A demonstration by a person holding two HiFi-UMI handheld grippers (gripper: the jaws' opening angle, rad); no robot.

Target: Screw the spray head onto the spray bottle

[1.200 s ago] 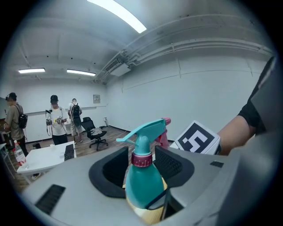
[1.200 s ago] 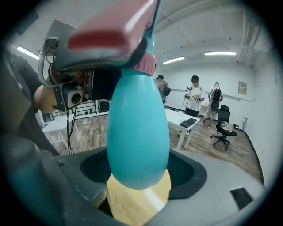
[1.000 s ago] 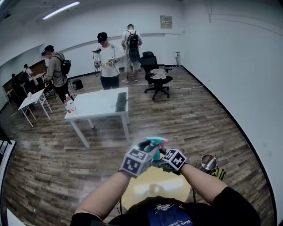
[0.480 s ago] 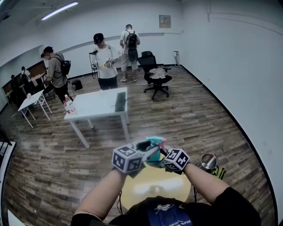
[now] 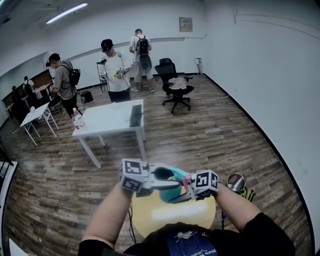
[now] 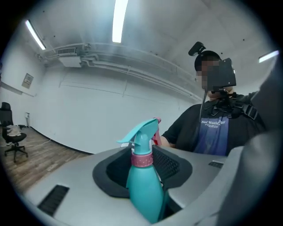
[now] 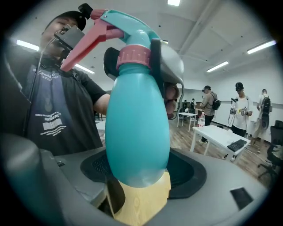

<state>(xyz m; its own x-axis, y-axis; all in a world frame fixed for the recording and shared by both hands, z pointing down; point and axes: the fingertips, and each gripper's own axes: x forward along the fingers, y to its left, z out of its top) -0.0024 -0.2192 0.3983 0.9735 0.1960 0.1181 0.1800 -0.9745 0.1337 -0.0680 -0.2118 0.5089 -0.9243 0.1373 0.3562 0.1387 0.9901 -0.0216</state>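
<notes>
Turning together, left gripper (image 6: pixel 143 170) and right gripper (image 7: pixel 141 170) have tipped the spray bottle (image 7: pixel 137 119) sideways; both clamp it, spray head (image 6: pixel 142 132) on its neck.

This is a big, bare work room, somewhere between an office and a test lab. It has white walls, a wood-plank floor (image 5: pixel 215 135) and a strip light (image 5: pixel 69 11) overhead. A white bench (image 5: pixel 112 122) carries a keyboard (image 5: pixel 136 115), and a smaller white table (image 5: pixel 36 114) stands farther left. A black swivel chair (image 5: pixel 176 86) sits near the wall. Several people (image 5: pixel 111 70) with backpacks and head-worn gear stand about holding devices.
</notes>
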